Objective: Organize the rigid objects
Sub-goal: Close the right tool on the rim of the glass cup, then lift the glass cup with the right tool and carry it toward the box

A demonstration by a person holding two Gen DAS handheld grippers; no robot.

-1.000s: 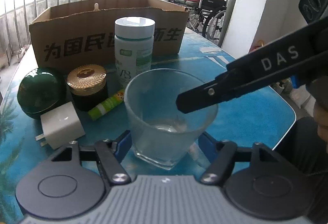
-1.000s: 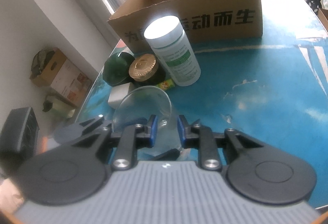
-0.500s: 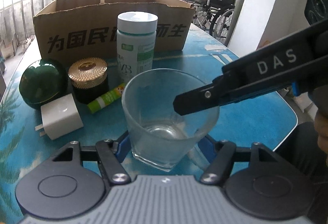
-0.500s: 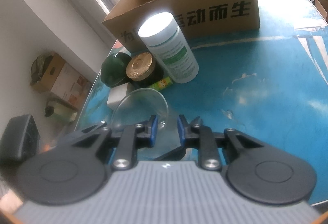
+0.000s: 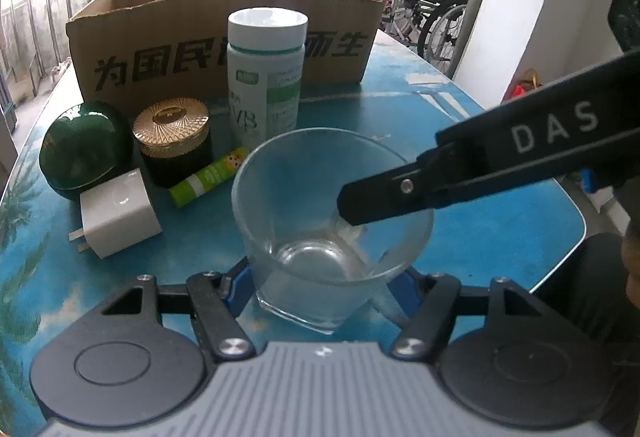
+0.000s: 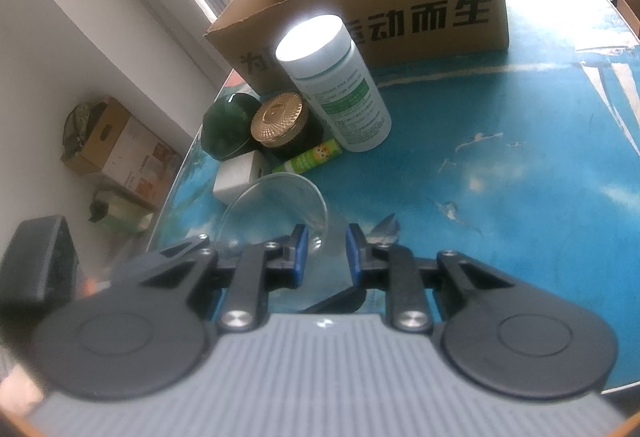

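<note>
The left gripper (image 5: 326, 283) clamps the clear glass tumbler (image 5: 328, 221) low on its sides, upright, just ahead of its jaws. The right gripper (image 6: 325, 253), narrowed, pinches the tumbler's near wall at the rim, reaching in from the right. The cardboard box (image 5: 224, 37) lies beyond.

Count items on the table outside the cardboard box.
6: glass nearest; white charger, green case, gold-lidded jar, green tube and white bottle before the box. Others may be hidden.
</note>
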